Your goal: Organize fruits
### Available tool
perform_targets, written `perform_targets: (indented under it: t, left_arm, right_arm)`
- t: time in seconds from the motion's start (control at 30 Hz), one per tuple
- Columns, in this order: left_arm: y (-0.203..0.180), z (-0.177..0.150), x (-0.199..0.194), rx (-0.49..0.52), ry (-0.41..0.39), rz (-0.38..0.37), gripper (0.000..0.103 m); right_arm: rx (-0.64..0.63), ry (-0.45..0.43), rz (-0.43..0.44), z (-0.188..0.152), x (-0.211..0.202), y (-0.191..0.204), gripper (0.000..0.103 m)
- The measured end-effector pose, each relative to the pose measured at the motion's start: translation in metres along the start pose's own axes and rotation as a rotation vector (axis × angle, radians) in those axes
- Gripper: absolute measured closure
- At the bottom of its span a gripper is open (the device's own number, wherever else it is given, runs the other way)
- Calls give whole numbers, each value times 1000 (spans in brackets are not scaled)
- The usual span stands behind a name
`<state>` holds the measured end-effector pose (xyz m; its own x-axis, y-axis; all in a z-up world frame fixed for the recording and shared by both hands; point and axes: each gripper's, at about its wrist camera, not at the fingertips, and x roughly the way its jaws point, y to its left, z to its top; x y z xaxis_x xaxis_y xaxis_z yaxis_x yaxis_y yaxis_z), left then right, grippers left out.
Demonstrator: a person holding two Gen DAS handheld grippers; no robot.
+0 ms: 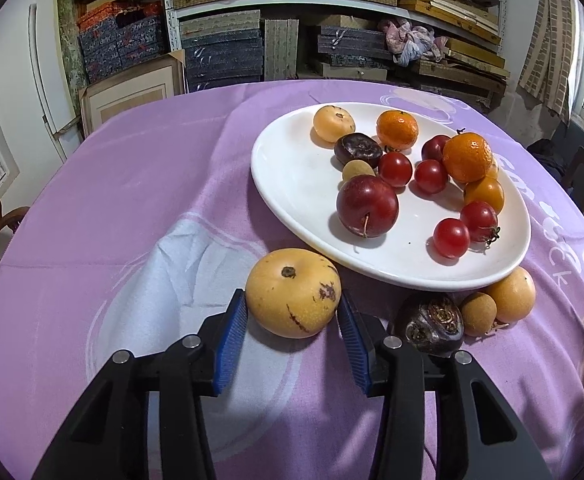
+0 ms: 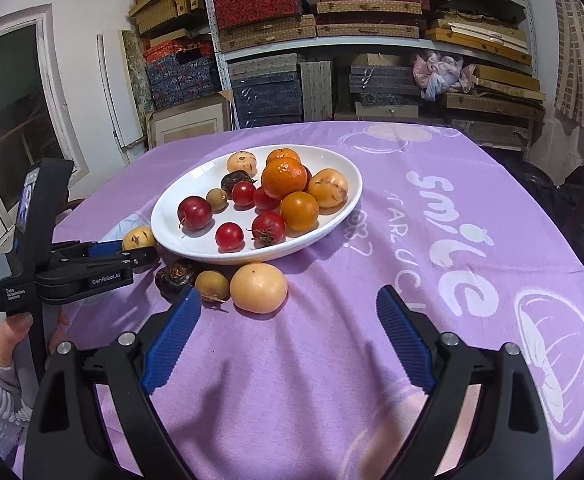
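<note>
Pickup step — left gripper (image 1: pixel 292 322) clamped on the yellow fruit (image 1: pixel 293 293) on the cloth, white plate (image 1: pixel 292 184) just ahead-right; right gripper (image 2: pixel 288 336) gapes empty — next needs lifting over the rim.

Plate (image 1: pixel 292 184) sits on the tablecloth (image 1: pixel 132 168), loaded with fruit. Before its near rim, on the cloth: a large round fruit (image 1: pixel 293 293) at left; to its right a dark fruit (image 1: pixel 431 326), a small round fruit (image 1: pixel 478 314), another round fruit (image 1: pixel 511 294). Shelves (image 1: pixel 331 20) stand behind the table.
</note>
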<state>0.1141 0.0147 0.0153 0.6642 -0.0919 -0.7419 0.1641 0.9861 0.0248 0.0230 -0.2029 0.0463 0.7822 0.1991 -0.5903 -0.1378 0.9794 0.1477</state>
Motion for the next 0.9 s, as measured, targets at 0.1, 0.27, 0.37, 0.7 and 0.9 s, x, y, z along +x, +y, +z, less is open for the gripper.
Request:
perform_targets:
  t: [0.1,0.27,0.37,0.7,0.9]
  left_arm:
    - [3,-3,-15,-9,-19,-4,57]
    - [9,-11,-36,-27,-31,-8,57]
    - [8,-16,-42,-31,-35,-27,56]
    - [4,-19,-52,-28,-53,-76,57]
    - [0,-19,-51,-15,-53,-80,56]
  right_arm:
    - [-29,6,6,-3,4,6,16]
    - [-96,55,20,-1,14,19,46]
    - [-109,104,40,3,27,21,47]
    - [-127,178,43,19,61,19,47]
    - [-144,214,46,15,78,23,47]
